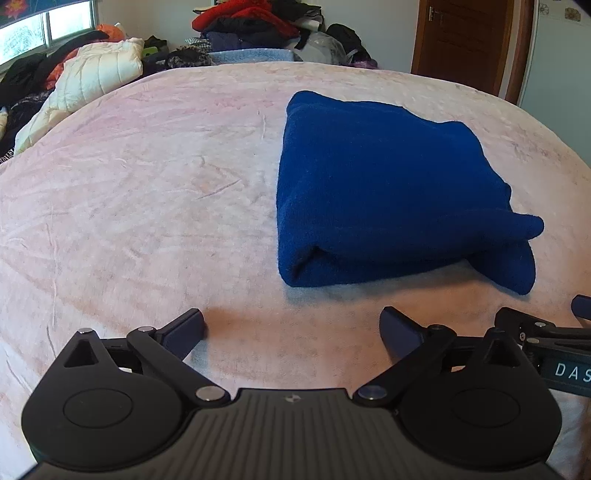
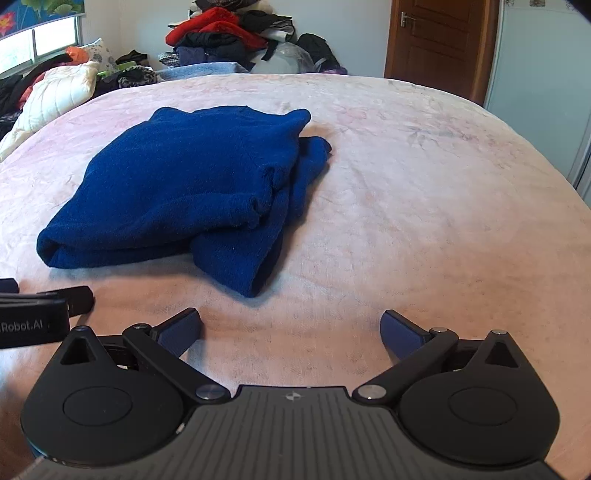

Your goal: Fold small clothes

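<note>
While both tools [image 1: 291,328] [image 2: 291,328] gape empty, folded blue garment [image 1: 388,192] ahead, well apart.

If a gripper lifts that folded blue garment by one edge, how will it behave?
The blue garment looks like soft fleece or knit, so it would probably droop and unfold. Its loose layers may slide apart. Pushed across the pink blanket, it would likely bunch rather than glide.

A pink-blanketed bed [image 1: 147,184], heaped clothes [image 1: 255,29] against a pale wall, a daylit window [image 1: 33,33], a brown door [image 2: 439,40].
</note>
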`<state>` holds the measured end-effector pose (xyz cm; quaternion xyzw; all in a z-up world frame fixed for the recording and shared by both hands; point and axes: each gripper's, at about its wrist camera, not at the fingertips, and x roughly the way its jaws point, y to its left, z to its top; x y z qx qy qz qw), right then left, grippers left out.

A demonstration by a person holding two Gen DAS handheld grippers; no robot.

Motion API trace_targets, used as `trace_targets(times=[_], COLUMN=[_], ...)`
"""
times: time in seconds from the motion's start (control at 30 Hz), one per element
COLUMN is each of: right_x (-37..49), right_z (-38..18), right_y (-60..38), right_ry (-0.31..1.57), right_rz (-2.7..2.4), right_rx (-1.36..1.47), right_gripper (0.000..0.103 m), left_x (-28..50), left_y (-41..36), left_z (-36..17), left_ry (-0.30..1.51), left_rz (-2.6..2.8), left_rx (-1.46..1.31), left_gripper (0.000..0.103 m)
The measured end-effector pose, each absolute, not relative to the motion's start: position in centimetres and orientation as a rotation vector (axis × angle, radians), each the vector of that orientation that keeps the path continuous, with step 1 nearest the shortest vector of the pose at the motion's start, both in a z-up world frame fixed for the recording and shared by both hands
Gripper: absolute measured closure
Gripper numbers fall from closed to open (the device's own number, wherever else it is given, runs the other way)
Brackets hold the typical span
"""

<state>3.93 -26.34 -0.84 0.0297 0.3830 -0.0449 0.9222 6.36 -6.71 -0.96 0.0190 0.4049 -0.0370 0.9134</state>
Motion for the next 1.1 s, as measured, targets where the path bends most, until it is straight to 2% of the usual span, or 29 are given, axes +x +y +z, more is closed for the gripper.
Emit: trace_targets(times=[1.1], right_x=[3.85], right_z=[-1.57], right_y=[-26.08], right_ry=[0.728], right_rz=[-0.099], right_rx=[0.062], right_gripper=[0.000], left_x=[6.58], left_y=[-6.66], left_z=[-0.98], left_ry=[0.853], left_rz=[-0.087], left_rx=[0.042], left_gripper=[0.000])
